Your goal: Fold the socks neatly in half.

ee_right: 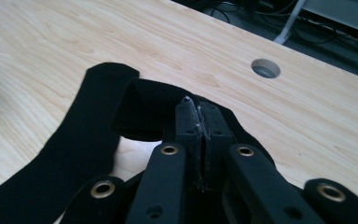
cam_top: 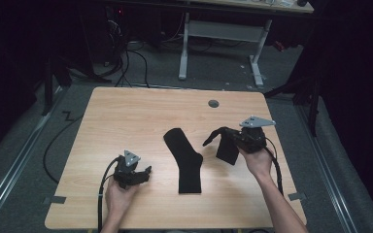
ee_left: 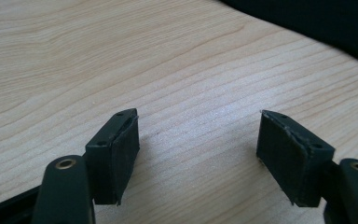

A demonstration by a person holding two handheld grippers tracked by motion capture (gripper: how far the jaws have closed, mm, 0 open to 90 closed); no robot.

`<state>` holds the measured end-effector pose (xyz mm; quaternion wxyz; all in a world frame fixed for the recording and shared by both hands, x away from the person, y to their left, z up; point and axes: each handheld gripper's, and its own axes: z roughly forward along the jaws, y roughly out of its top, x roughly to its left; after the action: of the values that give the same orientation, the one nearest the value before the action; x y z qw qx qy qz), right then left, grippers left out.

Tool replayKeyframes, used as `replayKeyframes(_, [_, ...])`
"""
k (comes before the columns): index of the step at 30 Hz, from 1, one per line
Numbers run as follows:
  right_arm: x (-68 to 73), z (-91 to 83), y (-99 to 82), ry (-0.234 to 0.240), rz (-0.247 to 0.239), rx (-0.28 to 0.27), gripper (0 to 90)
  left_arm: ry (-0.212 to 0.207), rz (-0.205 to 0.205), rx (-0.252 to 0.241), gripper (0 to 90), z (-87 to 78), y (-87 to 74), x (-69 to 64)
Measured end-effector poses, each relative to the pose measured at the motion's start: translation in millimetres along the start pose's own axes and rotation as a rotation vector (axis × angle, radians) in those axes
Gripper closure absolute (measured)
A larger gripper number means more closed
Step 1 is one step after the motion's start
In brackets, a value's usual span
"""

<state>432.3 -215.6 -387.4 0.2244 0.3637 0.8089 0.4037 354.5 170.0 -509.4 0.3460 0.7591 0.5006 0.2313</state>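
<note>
Right tongs [cam_top: 222, 137] pinch one black sock [cam_top: 227, 149], lifted off the table [cam_top: 126, 116] at right of centre; a second sock [cam_top: 187, 162] lies flat mid-frame. Left tongs [cam_top: 143, 174] gape empty, lower left.

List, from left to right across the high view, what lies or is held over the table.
left gripper → flat sock → held sock → right gripper
</note>
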Motion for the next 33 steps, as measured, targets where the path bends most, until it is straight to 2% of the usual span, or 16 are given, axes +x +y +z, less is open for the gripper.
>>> replayKeyframes(6, [13.8, -0.1, 10.7, 0.025, -0.039, -0.004, 88.3, -0.001, 0.003, 0.0, 29.9, 0.0, 0.0, -0.1])
replayKeyframes(18, [35.3, 5.8, 30.1, 0.082, -0.077, -0.026, 88.3, -0.003, 0.005, 0.0, 29.9, 0.0, 0.0, -0.2])
replayKeyframes(33, [54.3, 29.4, 43.0, 0.134, -0.072, -0.008, 88.3, -0.003, 0.005, 0.001, 29.9, 0.0, 0.0, -0.2])
